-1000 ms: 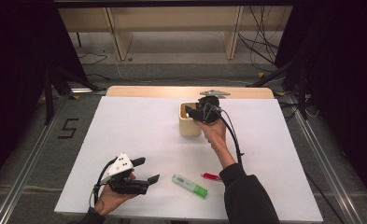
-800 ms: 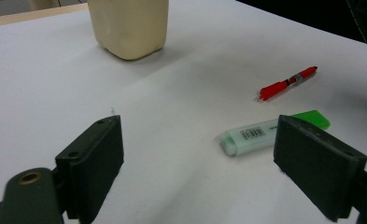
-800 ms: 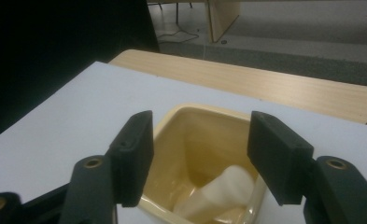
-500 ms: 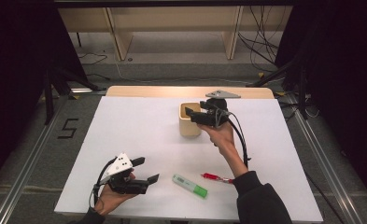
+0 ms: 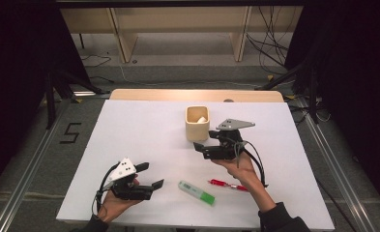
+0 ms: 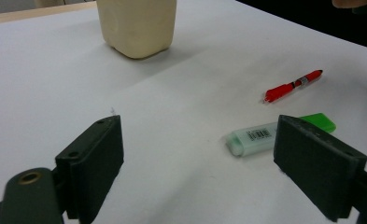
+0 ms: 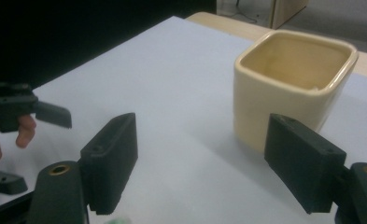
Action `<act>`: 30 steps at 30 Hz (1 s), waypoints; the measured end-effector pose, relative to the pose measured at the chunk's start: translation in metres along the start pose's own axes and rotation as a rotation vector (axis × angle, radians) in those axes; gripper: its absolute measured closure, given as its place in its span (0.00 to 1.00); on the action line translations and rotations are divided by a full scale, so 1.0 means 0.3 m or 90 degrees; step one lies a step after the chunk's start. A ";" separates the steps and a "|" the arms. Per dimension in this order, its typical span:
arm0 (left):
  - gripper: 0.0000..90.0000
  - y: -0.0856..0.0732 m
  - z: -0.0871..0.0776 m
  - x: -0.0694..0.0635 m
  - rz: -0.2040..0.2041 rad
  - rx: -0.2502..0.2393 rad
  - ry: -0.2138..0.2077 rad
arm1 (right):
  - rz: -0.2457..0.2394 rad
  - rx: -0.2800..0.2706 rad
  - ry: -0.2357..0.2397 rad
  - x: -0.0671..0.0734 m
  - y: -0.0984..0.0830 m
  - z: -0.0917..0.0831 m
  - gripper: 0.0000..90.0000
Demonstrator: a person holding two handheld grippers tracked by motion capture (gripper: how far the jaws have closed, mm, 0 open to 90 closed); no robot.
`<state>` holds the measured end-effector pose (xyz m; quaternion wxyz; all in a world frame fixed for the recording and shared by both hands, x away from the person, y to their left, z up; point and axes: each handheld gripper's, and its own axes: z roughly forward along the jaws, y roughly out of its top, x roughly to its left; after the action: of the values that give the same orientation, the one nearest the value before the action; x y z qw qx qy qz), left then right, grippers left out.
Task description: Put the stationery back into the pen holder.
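High view, catalogued: right gripper (image 5: 203, 147) spread, its jaws just opened with nothing between, beside the cup (image 5: 197, 123); red pen (image 5: 227, 184) lain on the table (image 5: 144, 125) near that hand, long axis crosswise; left gripper (image 5: 151, 176) spread, empty, farther off; highlighter (image 5: 196, 192) between.

1. Cup (image 5: 197, 123) stands mid-table (image 5: 129, 125), far side from you; sth small lies in it.
2. Your right gripper (image 5: 200, 147) hovers just in front of cup.
3. Marker (image 5: 196, 192) & pen (image 5: 227, 184) lie near edge, pen right of marker.
4. Your left gripper (image 5: 150, 175) sits left of marker.
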<state>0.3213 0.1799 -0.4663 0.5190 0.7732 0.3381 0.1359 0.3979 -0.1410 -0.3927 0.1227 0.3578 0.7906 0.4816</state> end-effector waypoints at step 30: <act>0.17 0.000 -0.002 0.003 -0.001 -0.001 0.000 | -0.085 0.112 0.024 0.121 -0.106 -0.007 0.28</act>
<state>0.3217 0.1809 -0.4661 0.5199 0.7725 0.3387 0.1354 0.3567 -0.1266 -0.4132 0.1077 0.3044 0.8539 0.4081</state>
